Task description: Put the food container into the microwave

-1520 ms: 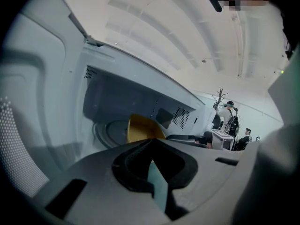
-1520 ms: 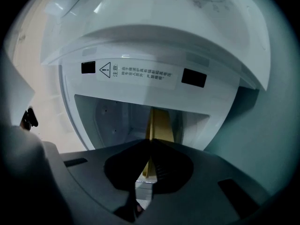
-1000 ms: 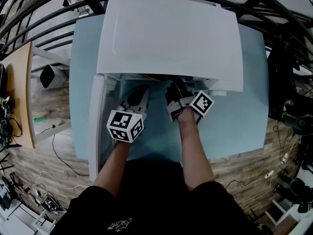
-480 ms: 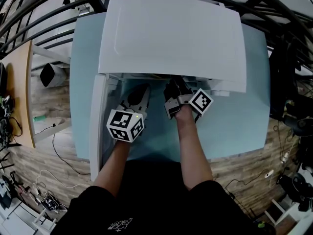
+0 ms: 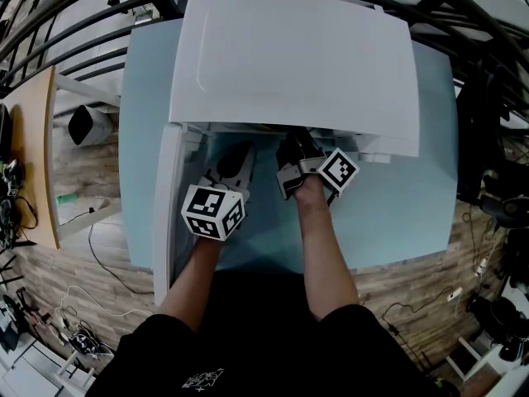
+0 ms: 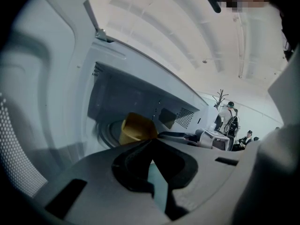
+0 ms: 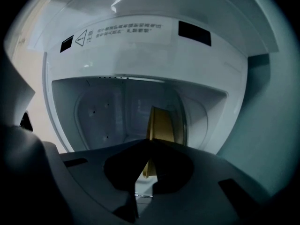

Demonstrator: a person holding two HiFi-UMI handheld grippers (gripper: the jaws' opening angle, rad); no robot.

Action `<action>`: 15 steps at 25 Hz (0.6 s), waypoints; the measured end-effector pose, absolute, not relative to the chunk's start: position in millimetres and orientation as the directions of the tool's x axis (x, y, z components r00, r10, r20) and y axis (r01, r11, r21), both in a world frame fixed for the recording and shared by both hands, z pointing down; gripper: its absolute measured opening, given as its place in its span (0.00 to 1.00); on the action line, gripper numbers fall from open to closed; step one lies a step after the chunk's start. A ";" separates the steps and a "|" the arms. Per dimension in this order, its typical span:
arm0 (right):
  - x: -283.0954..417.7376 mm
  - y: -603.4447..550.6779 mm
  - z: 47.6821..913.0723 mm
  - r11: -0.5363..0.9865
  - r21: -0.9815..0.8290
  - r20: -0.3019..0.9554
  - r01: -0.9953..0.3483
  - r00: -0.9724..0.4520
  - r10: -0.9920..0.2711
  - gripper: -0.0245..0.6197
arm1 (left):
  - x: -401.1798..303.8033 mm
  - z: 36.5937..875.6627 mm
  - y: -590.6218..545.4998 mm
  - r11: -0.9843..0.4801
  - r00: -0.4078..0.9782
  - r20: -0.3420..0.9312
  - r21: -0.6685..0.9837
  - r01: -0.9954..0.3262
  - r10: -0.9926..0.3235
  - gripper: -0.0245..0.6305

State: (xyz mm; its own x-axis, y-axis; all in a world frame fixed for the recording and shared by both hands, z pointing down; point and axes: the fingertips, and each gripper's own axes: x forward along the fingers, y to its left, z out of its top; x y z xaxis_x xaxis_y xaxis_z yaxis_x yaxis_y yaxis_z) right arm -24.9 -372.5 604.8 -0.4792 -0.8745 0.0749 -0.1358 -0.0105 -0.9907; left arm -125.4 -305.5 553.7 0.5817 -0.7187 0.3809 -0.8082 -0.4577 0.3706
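- Yellow plastic food container [image 7: 161, 123] is pinched at its rim from both sides; left gripper [image 6: 151, 142] and right gripper [image 7: 150, 142] each have jaws closed on it.
- It hangs at the cavity mouth of the open white microwave [image 5: 289, 56], so the cavity floor is straight ahead of both grippers.

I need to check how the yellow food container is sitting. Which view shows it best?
The left gripper view: the food container shows its broad side against the microwave cavity. The right gripper view shows it only edge-on, and the head view hides it.
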 end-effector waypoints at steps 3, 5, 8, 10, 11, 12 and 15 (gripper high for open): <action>-24.8 -372.7 605.8 -0.015 -0.992 0.075 -0.128 -0.474 -0.877 0.07 | -124.7 554.0 -304.8 -0.460 0.584 0.381 0.371 -0.807 -0.717 0.05; -25.0 -373.4 606.2 -0.018 -0.993 0.073 -0.120 -0.473 -0.878 0.07 | -124.1 554.0 -305.2 -0.462 0.586 0.381 0.371 -0.806 -0.716 0.05; -24.9 -373.3 606.4 -0.018 -0.993 0.074 -0.121 -0.475 -0.877 0.07 | -123.1 553.3 -304.9 -0.463 0.586 0.381 0.370 -0.805 -0.715 0.05; -25.6 -373.2 605.3 -0.015 -0.992 0.073 -0.123 -0.475 -0.877 0.07 | -123.4 552.4 -304.1 -0.464 0.586 0.381 0.369 -0.806 -0.715 0.05; -26.2 -373.3 604.7 -0.013 -0.992 0.072 -0.125 -0.477 -0.876 0.07 | -123.4 552.3 -303.8 -0.464 0.586 0.381 0.368 -0.806 -0.715 0.05; -26.6 -373.3 604.5 -0.010 -0.992 0.070 -0.127 -0.479 -0.875 0.07 | -123.2 552.3 -303.5 -0.464 0.585 0.381 0.368 -0.806 -0.716 0.05; -26.7 -373.2 604.9 -0.007 -0.991 0.071 -0.132 -0.486 -0.871 0.07 | -121.8 552.5 -303.4 -0.463 0.585 0.381 0.367 -0.807 -0.716 0.05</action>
State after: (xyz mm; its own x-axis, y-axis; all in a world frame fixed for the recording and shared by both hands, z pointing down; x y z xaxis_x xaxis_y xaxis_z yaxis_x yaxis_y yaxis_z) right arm -26.7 -373.2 604.9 -0.4861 -0.8711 0.0706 -0.1317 -0.0069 -0.9913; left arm -121.8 -303.4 552.5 0.5848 -0.7161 0.3811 -0.8066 -0.4634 0.3669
